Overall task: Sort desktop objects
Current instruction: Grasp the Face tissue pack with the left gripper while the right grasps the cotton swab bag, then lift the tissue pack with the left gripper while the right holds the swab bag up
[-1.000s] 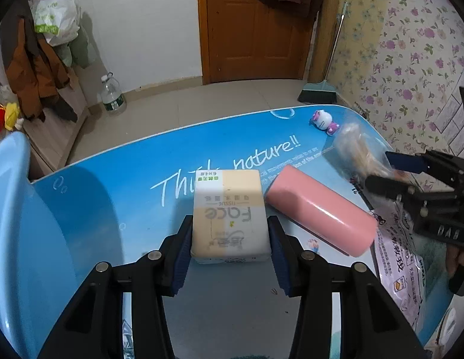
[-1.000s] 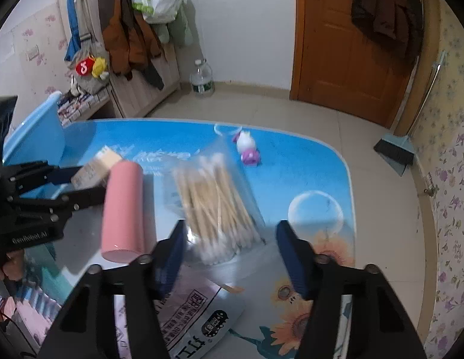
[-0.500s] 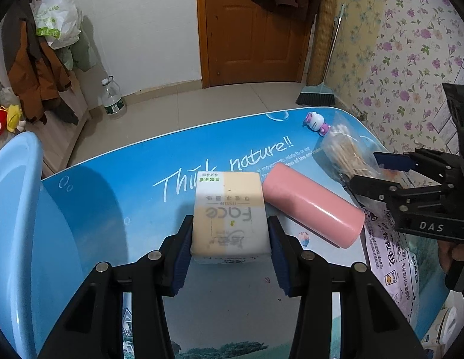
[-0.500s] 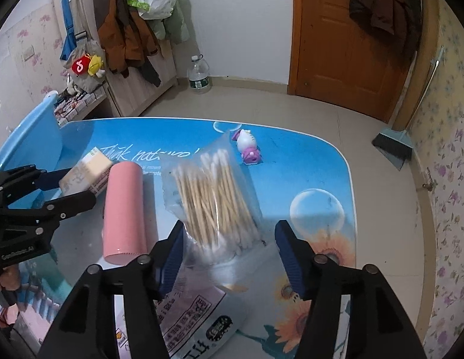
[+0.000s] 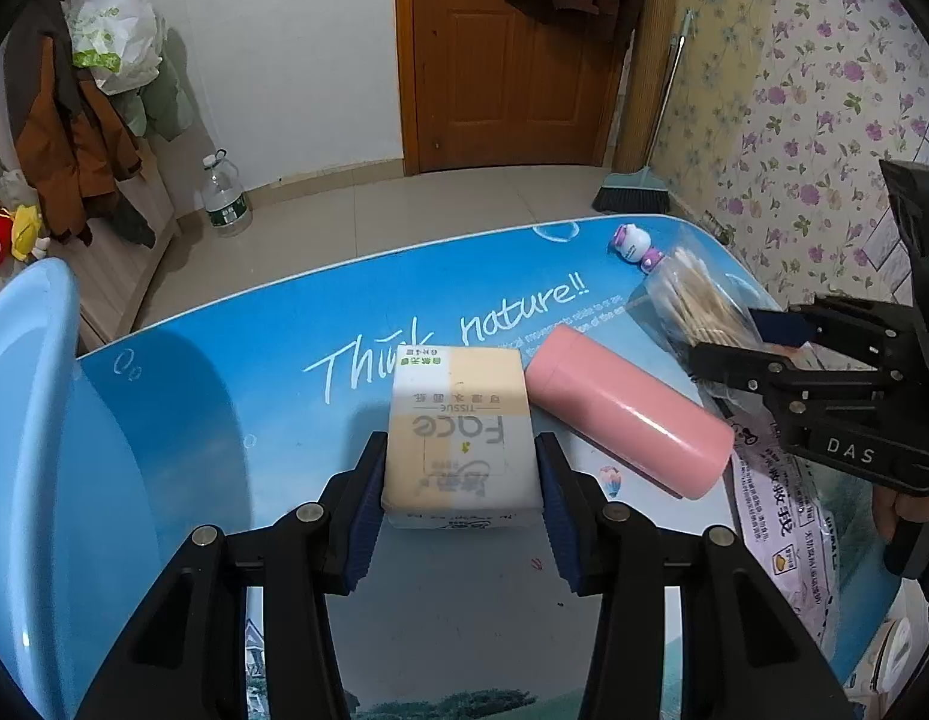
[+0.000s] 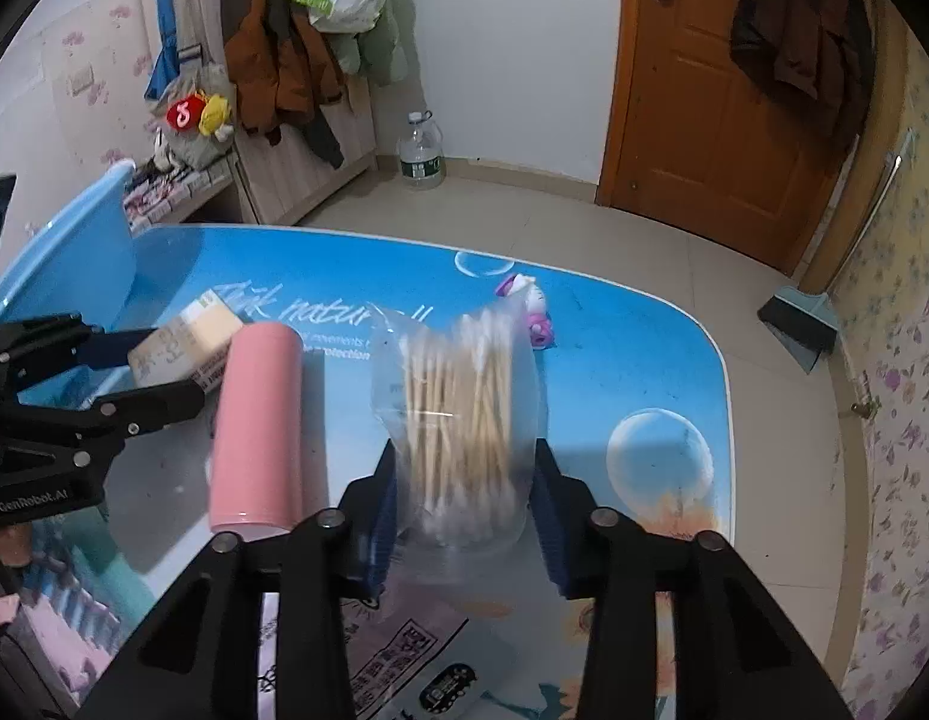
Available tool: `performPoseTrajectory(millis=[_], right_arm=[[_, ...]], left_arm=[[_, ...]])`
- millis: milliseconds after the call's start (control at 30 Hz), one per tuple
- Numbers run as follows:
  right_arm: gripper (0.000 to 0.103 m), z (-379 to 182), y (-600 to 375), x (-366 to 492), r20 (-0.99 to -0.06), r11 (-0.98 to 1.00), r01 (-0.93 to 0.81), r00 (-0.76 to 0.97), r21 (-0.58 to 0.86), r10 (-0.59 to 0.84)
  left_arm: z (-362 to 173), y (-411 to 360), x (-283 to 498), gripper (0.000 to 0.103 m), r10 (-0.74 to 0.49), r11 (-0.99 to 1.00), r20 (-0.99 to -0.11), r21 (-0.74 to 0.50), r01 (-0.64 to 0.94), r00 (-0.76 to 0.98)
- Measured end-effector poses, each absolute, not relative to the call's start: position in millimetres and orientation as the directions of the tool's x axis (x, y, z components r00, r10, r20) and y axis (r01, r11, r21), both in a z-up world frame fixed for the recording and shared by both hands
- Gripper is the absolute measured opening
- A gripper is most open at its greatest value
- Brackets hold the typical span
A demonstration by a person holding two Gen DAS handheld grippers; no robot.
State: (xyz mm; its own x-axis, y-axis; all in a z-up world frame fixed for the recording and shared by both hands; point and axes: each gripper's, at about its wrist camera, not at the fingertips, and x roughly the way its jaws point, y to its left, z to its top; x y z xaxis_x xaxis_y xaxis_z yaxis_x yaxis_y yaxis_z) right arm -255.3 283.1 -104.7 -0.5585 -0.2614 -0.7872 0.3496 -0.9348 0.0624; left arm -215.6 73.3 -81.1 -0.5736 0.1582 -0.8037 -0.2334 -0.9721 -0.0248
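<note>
Both hand-held grippers point down at a slant over the blue printed worktop (image 5: 236, 360). Nearest on the left side, the left hand-held gripper (image 5: 461, 501) has its blue pads clamped flat against the two long sides of a tissue pack (image 5: 461, 426), cream and white with "Face" printed on it; the pack's near end sits between the pads and the rest juts forward over the worktop. On the other side, the right hand-held gripper (image 6: 464, 507) has a clear bag of cotton swabs (image 6: 458, 414) between its pads, and its jaws are closing on it; the bag's lower end bulges between them, though the blur there hides whether the pads press it yet. A hand (image 5: 902, 510) shows at the edge behind this gripper's black body.

Just under and in front of the right gripper lies a printed plastic packet (image 6: 404, 654) with Chinese lettering. Between the two grippers a pink cylinder (image 5: 626, 414) lies on its side, its far end just beside the tissue pack. A light blue basin (image 5: 32, 420) stands at the worktop's left edge, beside the left gripper.

Farther out, a small white and purple toy figure (image 6: 533, 315) stands near the worktop's far edge, just past the bag's top. Beyond it come the tiled floor, a water bottle (image 6: 421, 153) by the wall, a dustpan (image 6: 803, 321), hanging jackets and a wooden door (image 5: 506, 54).
</note>
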Motion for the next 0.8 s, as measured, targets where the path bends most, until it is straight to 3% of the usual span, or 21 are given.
performPoseTrajectory(millis=[233,800], right_arm=[[0.037,-96,293,-246,-0.769,-0.936,0.329,-0.563,0.128,-0.303],[0.037,-42,288,-200,-0.732,-0.948,0.306,-0.625,0.092,-0.272]], left_arm=[[-68,74,-207,0.045,0.169,-0.972,-0.787,-0.031,-0.235,-0.594],[-20,61,-166,0.043,0.207,-0.966,-0.726,-0.045,-0.254,-0.656]])
